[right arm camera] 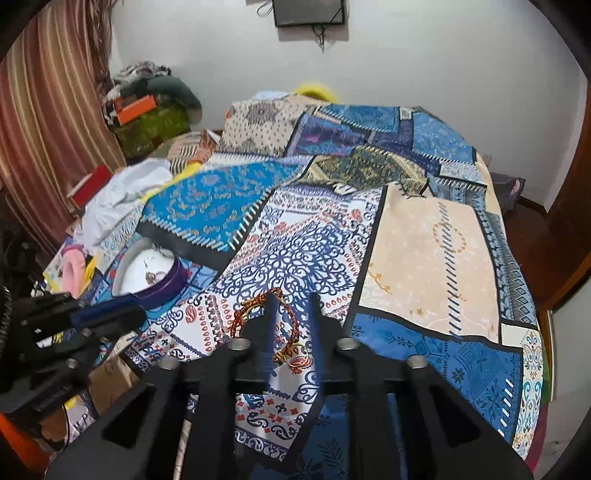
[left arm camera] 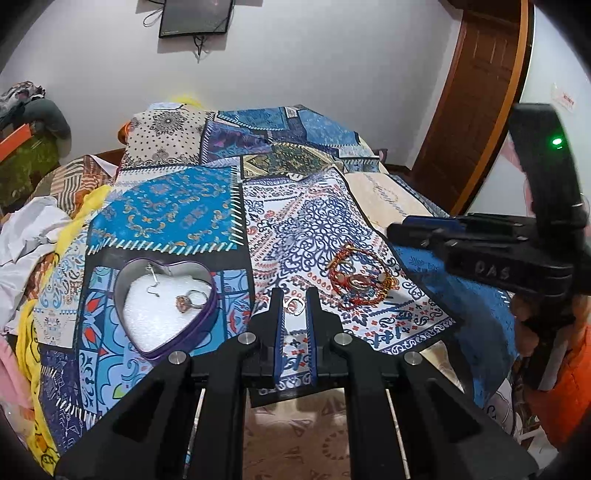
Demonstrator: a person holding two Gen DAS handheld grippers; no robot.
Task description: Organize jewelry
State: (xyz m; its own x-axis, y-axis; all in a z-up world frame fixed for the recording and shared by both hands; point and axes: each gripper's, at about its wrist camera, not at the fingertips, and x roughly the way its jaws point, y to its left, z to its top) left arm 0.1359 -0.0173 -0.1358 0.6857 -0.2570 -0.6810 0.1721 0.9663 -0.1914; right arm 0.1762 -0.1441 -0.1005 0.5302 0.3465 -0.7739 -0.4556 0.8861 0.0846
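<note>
A heart-shaped tin (left arm camera: 130, 271) with white foam lies left on the patchwork cloth. It holds a ring with an orange stone (left arm camera: 190, 298) and a hook earring (left arm camera: 153, 282). My left gripper (left arm camera: 295, 301) hovers just right of the tin, shut on a small silver ring (left arm camera: 295, 305) at its fingertips. Red braided bracelets (left arm camera: 360, 282) lie further right on the cloth. In the right wrist view my right gripper (right arm camera: 292, 304) stands open above those bracelets (right arm camera: 251, 308) and two small gold rings (right arm camera: 297, 356), gripping nothing. The tin (right arm camera: 173, 282) and the left gripper (right arm camera: 138, 314) appear at the left there.
The patchwork cloth (left arm camera: 295, 206) covers a bed. Heaped clothes (left arm camera: 26, 229) crowd its left edge. A wooden door (left arm camera: 476, 92) stands at the right and a dark screen (left arm camera: 195, 16) hangs on the back wall. A striped curtain (right arm camera: 44, 129) hangs far left.
</note>
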